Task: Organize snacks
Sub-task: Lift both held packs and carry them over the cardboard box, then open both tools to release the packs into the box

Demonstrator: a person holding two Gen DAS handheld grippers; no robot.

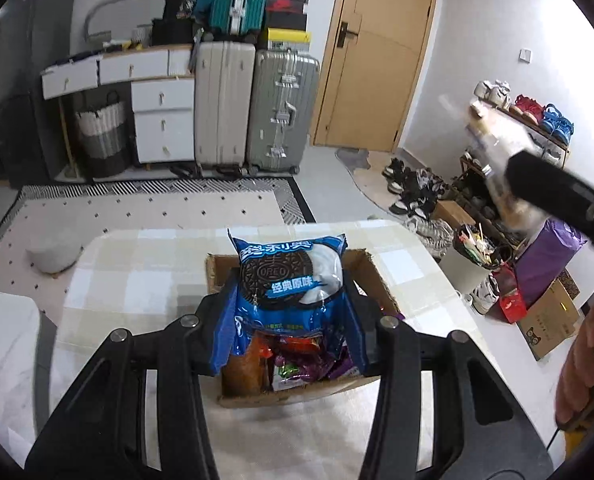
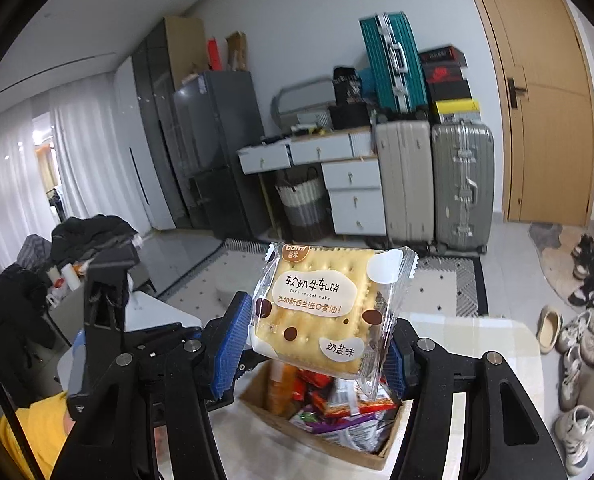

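Note:
My left gripper [image 1: 287,312] is shut on a blue Oreo packet [image 1: 291,276], which stands upright between the pads over an open cardboard box [image 1: 373,276] on the checked table [image 1: 137,276]. Inside the box lie several snack packets [image 1: 297,360] in orange, red and purple. My right gripper [image 2: 317,340] is shut on a clear-wrapped nougat cracker packet [image 2: 325,304], held tilted above the same cardboard box [image 2: 265,412] of snack packets [image 2: 337,404]. In the left wrist view the right gripper [image 1: 553,196] shows blurred at the right edge with the cracker packet [image 1: 497,148].
Suitcases [image 1: 253,108] and a white drawer unit [image 1: 153,108] stand against the far wall beside a wooden door [image 1: 381,52]. Shoes and a shoe rack [image 1: 529,128] line the right side. A purple bag [image 1: 545,256] and a bin [image 1: 469,260] sit by the table's right edge. A hand [image 1: 589,360] shows at right.

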